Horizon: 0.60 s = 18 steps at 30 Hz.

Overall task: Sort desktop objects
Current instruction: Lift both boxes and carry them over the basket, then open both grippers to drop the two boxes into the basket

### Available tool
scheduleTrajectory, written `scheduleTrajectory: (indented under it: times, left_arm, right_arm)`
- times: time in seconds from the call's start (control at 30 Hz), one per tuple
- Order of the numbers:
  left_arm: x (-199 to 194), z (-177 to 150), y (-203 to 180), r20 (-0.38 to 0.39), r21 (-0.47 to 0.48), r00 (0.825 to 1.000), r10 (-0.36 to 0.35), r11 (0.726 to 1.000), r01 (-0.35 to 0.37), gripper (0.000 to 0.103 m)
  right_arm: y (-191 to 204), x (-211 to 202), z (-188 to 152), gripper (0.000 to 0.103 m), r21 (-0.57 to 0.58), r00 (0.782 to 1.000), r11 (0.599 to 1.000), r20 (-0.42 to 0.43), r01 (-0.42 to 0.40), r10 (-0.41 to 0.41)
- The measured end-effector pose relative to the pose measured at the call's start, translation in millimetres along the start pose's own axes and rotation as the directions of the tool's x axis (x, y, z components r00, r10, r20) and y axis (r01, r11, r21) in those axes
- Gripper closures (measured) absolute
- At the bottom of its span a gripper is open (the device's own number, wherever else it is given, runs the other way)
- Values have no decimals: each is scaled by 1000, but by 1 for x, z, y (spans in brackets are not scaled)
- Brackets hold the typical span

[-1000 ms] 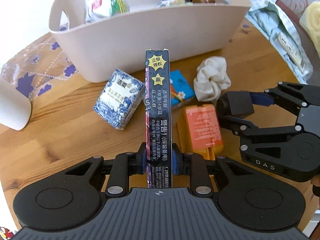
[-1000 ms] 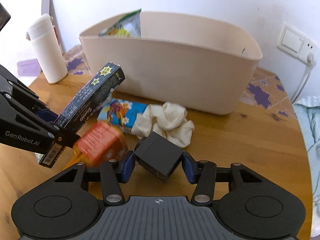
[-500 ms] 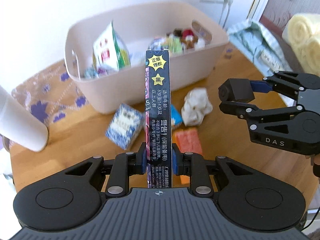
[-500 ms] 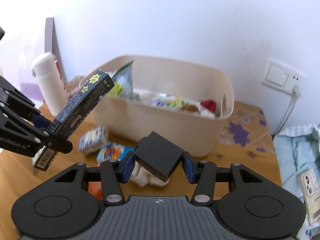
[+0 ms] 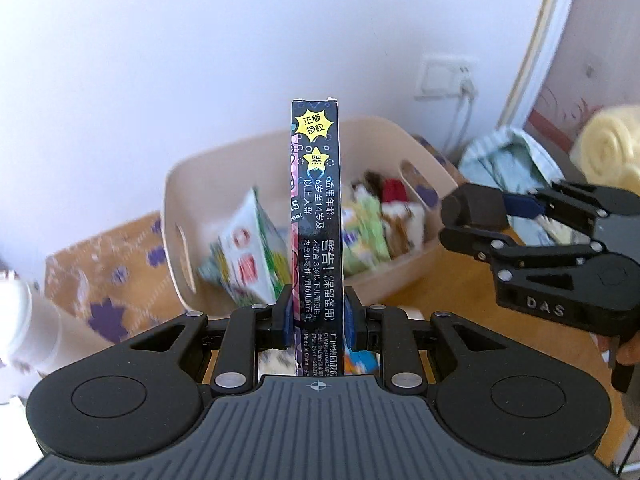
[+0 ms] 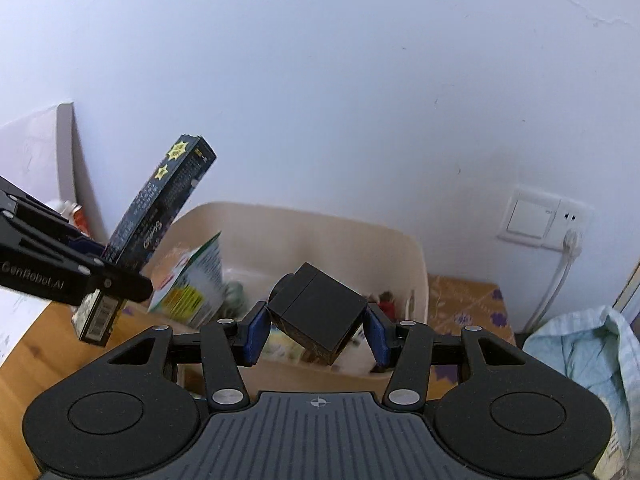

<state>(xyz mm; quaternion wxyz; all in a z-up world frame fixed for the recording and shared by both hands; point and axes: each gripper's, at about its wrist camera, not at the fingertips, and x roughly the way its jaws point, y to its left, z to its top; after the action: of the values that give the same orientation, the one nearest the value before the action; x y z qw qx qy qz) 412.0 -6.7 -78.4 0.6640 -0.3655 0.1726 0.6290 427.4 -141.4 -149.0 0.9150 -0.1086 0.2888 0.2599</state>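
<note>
My left gripper is shut on a tall dark printed box, held upright above the near wall of the beige bin. My right gripper is shut on a small black cube-shaped box, held tilted over the beige bin. In the left wrist view the right gripper with the black box hangs at the bin's right end. In the right wrist view the left gripper and its dark box are at the left. The bin holds several snack packets.
A white bottle stands on the wooden table at the left. A patterned mat lies by the bin. A light blue cloth and a yellow rolled towel lie at the right. A wall socket with a cable is behind.
Both grippers have risen with their boxes and moved toward the bin, from low over the table's loose items to above the bin. The grips have not changed.
</note>
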Motion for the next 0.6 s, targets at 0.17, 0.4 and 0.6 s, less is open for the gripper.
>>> scheduleTrajectory:
  times: [0.17,0.4,0.6]
  left_arm:
    - [11,28,19,33,-39,999,24,999,-23,79]
    - [43,58,39,39,-82,995,93,993,-90,79]
    - [69,69,51,5,-146,993,114,983,-112,79]
  right_arm:
    - [-10,21,11,55,-1,1000,1000,-11,21,-21]
    - [-7,42,9,55,-49,998,998,-52,40,-42]
    - [-8,63,6,55,-76,995,996,-84,52,-59]
